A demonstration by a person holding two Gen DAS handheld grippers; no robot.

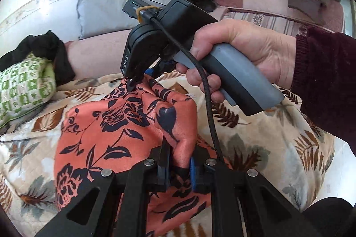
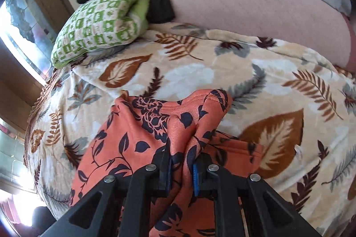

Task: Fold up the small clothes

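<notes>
Left wrist view: the left gripper [image 1: 179, 170] pinches a bunched edge of the orange floral garment [image 1: 115, 125] over the leaf-print blanket [image 1: 278, 137], while the right gripper [image 1: 131, 83] nips its far edge, apparently lifting both so the cloth can be folded flat.

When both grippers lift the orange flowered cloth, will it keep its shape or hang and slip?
The orange garment will probably hang limp: it already bunches into soft folds at the left gripper and the right gripper. Its sheen suggests a smooth, perhaps slippery fabric. It looks thin, so likely light.
</notes>
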